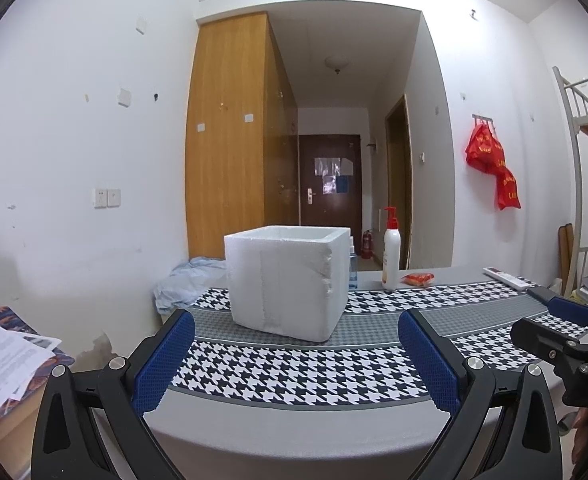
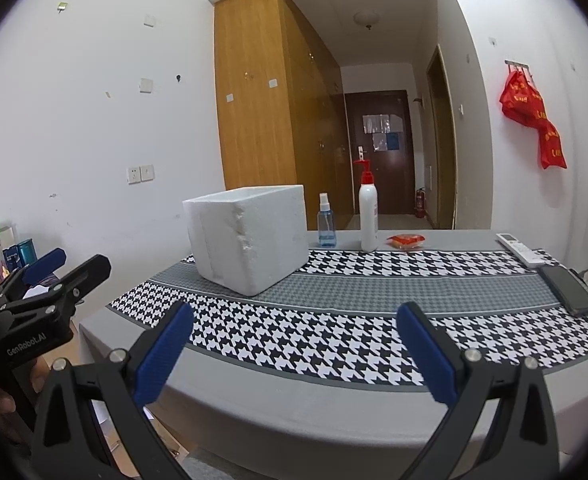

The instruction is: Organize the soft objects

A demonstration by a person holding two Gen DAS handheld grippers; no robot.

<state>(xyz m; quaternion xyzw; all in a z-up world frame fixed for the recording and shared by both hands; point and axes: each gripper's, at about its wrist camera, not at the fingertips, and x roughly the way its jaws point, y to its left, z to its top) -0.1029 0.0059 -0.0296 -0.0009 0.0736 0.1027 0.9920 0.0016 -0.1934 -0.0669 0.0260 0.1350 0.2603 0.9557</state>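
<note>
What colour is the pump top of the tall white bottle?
Red. The pump top shows best in the right wrist view, on the white bottle.

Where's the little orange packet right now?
The orange packet lies at the far edge of the table, just right of the white pump bottle and left of the remote control, in both views.

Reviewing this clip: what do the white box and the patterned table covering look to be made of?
White box: looks like expanded polystyrene foam, matte and grainy, with thick walls and a crumbled, chipped corner edge. Table covering: probably a printed vinyl or fabric mat, lying flat with crisp houndstooth bands and a slight sheen; the look leaves it open. Both tongs, left and right, are open and empty.
</note>
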